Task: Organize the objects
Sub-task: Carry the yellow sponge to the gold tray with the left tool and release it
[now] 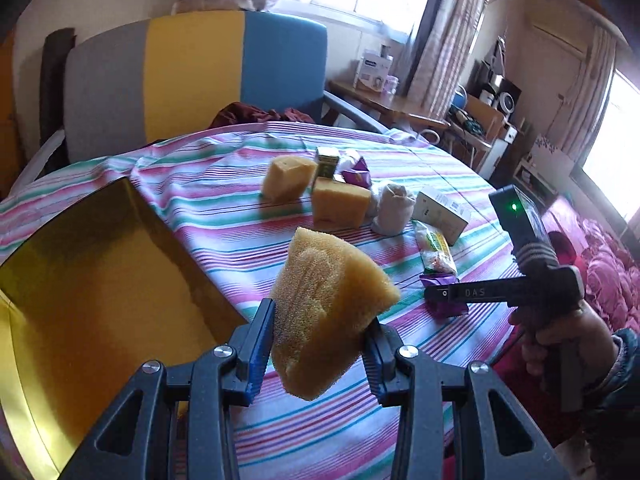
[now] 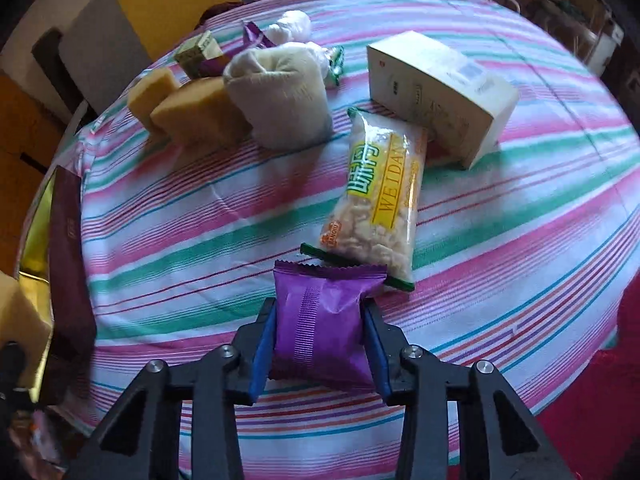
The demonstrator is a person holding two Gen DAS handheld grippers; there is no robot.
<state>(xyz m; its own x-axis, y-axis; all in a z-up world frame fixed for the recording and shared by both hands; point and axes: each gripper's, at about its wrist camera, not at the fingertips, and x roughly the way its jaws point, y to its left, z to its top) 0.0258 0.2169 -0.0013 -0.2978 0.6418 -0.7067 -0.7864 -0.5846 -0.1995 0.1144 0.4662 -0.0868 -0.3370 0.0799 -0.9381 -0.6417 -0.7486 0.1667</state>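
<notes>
My left gripper [image 1: 320, 316] is shut on a yellow sponge [image 1: 324, 312] and holds it above the striped tablecloth, just right of the open gold-lined box [image 1: 80, 280]. My right gripper [image 2: 320, 312] is shut on a purple snack packet [image 2: 320, 328] low over the cloth; it also shows in the left wrist view [image 1: 436, 294]. Two more yellow sponges [image 1: 340, 204] [image 1: 286, 180], a rolled white cloth [image 2: 280, 96], a clear snack bag [image 2: 380, 200] and a white carton [image 2: 440, 88] lie on the table.
A small green box [image 2: 198, 54] and other wrapped snacks lie behind the sponges. The gold box's dark red wall [image 2: 68, 264] is at the table's left edge. A striped chair [image 1: 192, 76] stands behind the table. A red bedspread [image 1: 600, 272] lies to the right.
</notes>
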